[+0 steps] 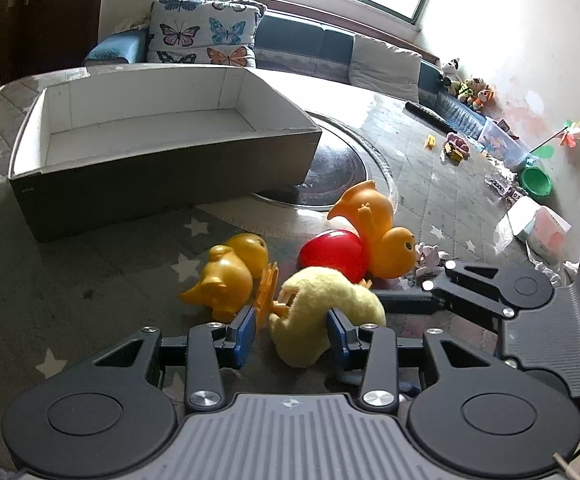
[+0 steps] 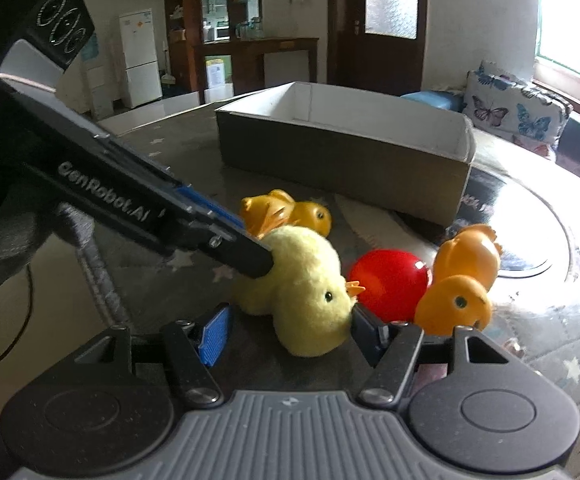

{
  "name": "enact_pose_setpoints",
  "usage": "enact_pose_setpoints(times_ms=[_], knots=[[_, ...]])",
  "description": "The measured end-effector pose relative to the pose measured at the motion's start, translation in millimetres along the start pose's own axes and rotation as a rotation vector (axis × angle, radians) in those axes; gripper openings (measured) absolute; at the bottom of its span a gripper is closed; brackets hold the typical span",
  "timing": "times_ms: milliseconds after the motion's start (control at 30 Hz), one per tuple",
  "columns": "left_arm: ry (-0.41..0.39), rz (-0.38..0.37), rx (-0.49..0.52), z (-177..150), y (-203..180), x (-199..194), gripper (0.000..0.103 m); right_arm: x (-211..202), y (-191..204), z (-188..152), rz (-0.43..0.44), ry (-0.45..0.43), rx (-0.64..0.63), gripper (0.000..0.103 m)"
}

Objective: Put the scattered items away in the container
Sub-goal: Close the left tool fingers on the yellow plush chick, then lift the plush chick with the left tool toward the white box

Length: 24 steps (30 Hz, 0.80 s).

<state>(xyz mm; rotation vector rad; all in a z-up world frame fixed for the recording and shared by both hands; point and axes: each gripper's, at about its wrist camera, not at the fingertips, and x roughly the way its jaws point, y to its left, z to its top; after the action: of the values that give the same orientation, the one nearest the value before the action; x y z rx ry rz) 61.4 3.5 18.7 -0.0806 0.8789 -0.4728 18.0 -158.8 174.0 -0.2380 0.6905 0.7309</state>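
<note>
Your left gripper point(image 1: 292, 330) fingers straddle the plush duck point(image 1: 322, 316) on the worktop point(image 1: 90, 300), spread wide; your right gripper point(image 2: 290, 330) likewise. Its underside is hidden. The box point(image 1: 162, 176) lies beyond.

— How many ducks on the table?
— Three: two orange plastic ones, far left point(image 1: 230, 276) and far right point(image 1: 378, 236), and one yellow plush duck point(image 1: 322, 312) nearest.
— Balls?
— One red ball point(image 1: 332, 254), between the plush and the right orange duck.
— Boxes?
— One open cardboard box point(image 1: 162, 176), far left.
</note>
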Motion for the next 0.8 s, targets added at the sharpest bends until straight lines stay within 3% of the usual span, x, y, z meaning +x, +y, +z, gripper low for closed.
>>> enact_pose_setpoints(times_ms=[100, 500, 567, 700, 800], knots=[[0.003, -0.011, 0.004, 0, 0, 0, 0.041, -6, 5, -2, 0.033, 0.007, -0.014, 0.065], [-0.017, -0.01, 0.003, 5, 1, -3, 0.041, 1, 2, 7, -0.003, -0.021, 0.056, 0.064], [-0.027, -0.007, 0.001, 7, 2, -3, 0.041, 5, 2, 7, -0.01, -0.018, 0.07, 0.061], [-0.033, -0.007, -0.012, 10, 6, 0, 0.042, 7, -5, 3, -0.008, -0.008, 0.113, 0.045], [-0.037, -0.022, -0.01, 12, 6, 2, 0.042, 6, -8, 1, -0.003, -0.005, 0.121, 0.044]])
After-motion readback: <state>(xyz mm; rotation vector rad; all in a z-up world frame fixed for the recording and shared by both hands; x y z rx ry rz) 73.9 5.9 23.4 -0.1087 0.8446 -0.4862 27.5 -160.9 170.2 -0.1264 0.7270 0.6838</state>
